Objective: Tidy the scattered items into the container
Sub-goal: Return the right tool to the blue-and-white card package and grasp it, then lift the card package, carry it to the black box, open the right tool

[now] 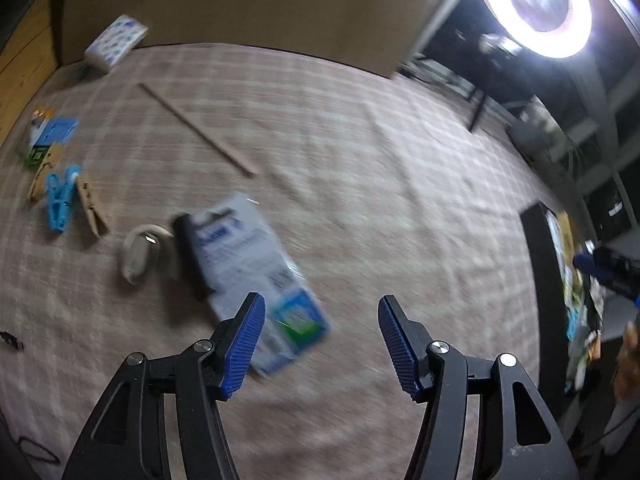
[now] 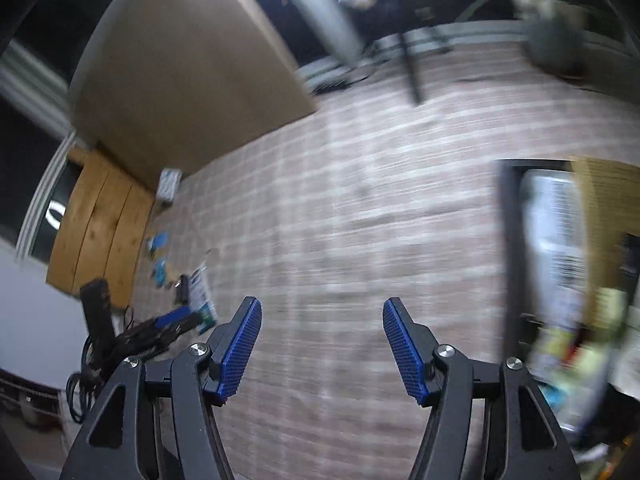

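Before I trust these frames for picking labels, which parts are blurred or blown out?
Left wrist view: ring light blown out top right; the flat packet is motion-smeared, its print unreadable. Right wrist view: the whole checked cloth streaks, and the container is badly smeared; only the jaws look sharp.

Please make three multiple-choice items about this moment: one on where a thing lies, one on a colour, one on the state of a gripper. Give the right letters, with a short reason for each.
1. Where does the white-and-blue printed pack lie with respect to the left gripper?
A. just ahead of its left finger
B. inside the container
C. clamped between its fingers

2. What colour is the plastic clothes peg beside the wooden peg?
A. red
B. blue
C. black

3. How is the right gripper?
A. shut on a stick
B. shut on nothing
C. open and empty

Key:
1 A: the pack lies flat on the checked cloth, before the left gripper.
2 B: the plastic peg is blue, next to the wooden peg.
3 C: the right gripper has its fingers wide apart, with only cloth between.
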A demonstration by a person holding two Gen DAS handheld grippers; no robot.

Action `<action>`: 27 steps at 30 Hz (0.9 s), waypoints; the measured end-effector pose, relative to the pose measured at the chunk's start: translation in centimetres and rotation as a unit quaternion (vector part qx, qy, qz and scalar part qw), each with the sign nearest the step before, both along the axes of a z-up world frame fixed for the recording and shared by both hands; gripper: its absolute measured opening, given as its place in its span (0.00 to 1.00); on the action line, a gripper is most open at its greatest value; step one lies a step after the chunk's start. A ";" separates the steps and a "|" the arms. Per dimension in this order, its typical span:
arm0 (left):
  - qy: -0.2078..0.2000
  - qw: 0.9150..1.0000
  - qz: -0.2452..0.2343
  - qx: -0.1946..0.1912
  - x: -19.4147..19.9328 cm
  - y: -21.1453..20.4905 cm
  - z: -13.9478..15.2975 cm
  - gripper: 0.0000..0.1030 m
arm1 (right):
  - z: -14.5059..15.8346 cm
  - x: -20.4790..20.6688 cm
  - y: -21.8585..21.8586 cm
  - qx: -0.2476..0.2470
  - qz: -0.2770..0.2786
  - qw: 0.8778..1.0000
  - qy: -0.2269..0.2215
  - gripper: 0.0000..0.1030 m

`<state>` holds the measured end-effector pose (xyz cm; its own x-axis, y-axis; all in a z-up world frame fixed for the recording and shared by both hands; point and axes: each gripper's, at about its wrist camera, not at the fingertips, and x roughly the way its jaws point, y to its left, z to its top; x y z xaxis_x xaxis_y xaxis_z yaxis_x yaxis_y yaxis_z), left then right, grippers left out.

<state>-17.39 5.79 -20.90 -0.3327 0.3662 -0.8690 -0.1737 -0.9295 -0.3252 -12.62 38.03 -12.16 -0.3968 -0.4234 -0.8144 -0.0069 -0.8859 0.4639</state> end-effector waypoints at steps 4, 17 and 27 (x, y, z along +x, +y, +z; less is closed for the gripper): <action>-0.008 0.999 0.036 -0.016 -0.7 -3.0 -1.3 0.61 | -1.1 -1.9 -4.7 -0.003 0.043 0.999 -0.012 0.58; -0.015 0.999 0.030 0.016 1.0 -5.3 -1.9 0.61 | -6.5 -7.6 -17.8 -0.033 0.151 0.984 -0.084 0.58; -0.015 0.999 0.026 0.041 0.2 -3.0 -2.0 0.61 | -9.7 -9.2 -22.9 -0.018 0.187 0.976 -0.111 0.31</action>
